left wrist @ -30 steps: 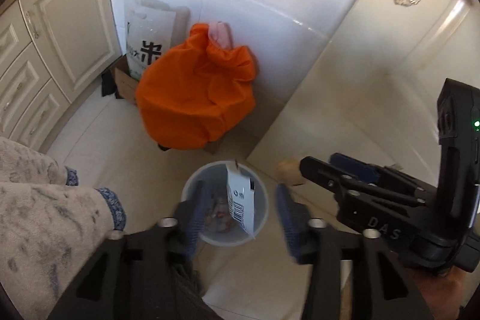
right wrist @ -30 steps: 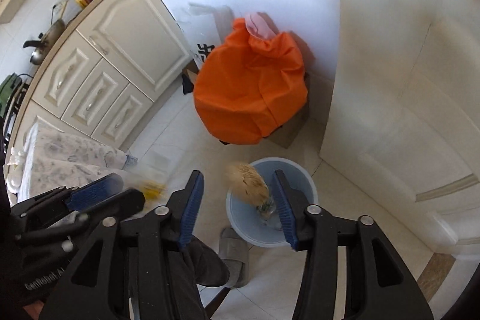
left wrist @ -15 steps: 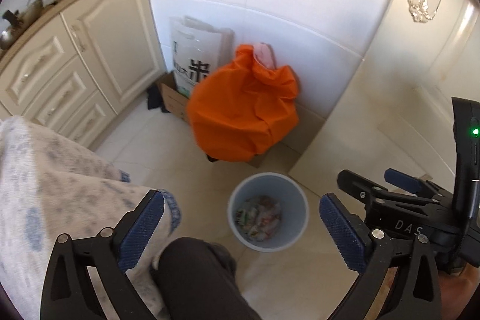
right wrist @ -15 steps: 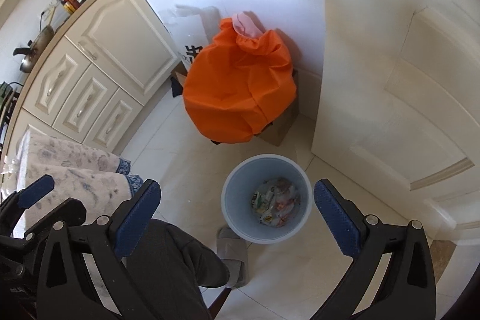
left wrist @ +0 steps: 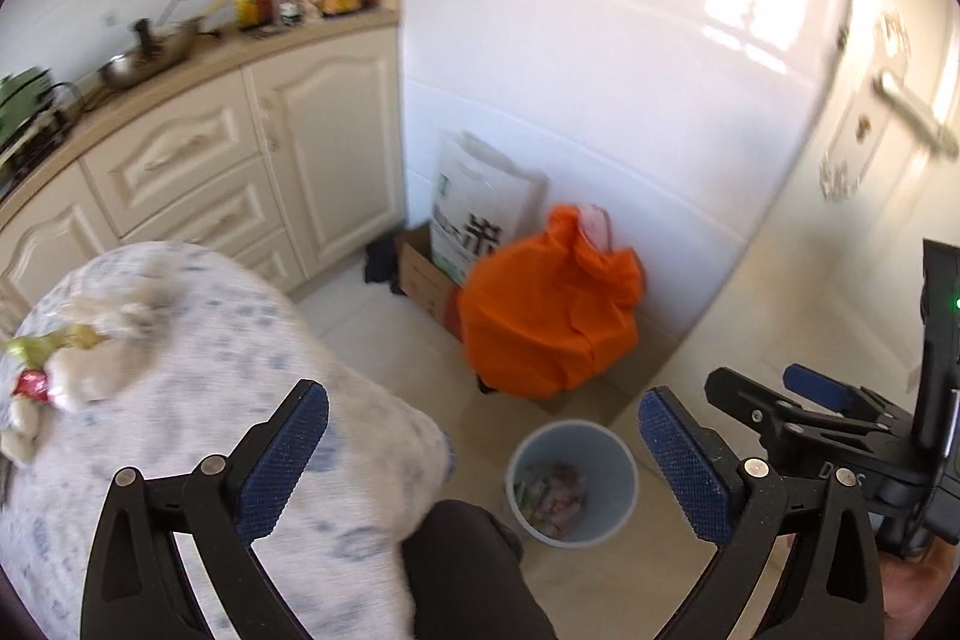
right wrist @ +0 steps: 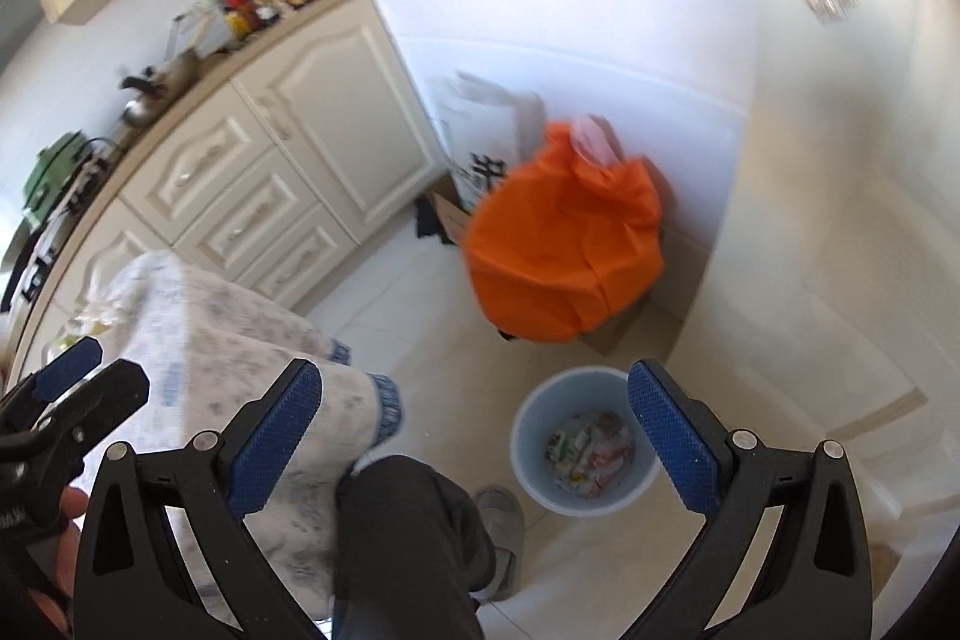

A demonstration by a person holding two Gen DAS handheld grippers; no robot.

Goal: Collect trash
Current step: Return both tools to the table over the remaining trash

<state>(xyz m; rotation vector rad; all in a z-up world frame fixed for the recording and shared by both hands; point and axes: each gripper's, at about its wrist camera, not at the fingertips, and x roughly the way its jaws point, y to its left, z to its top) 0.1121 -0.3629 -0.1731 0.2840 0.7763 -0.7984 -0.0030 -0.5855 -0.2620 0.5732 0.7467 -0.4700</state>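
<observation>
A pale blue trash bin (left wrist: 573, 481) stands on the tiled floor with several wrappers inside; it also shows in the right wrist view (right wrist: 585, 451). My left gripper (left wrist: 480, 454) is open and empty, held high above the floor to the bin's left. My right gripper (right wrist: 474, 451) is open and empty, also high above the bin. A small heap of wrappers and crumpled tissue (left wrist: 66, 358) lies on the patterned tablecloth (left wrist: 210, 400) at the far left. The right gripper also shows at the right edge of the left wrist view (left wrist: 828, 400).
A big orange bag (left wrist: 549, 316) on a cardboard box stands against the white tiled wall behind the bin. A white paper bag (left wrist: 480, 214) is beside it. Cream cabinets (left wrist: 240, 160) with bottles and a pan run along the left. A door (left wrist: 888, 130) is at right. My dark-trousered leg (right wrist: 408, 538) is below.
Both grippers let go of trash over the bin, opened wide, then rose and tilted back, bringing the table and counter into view. The dropped pieces now lie in the bin.
</observation>
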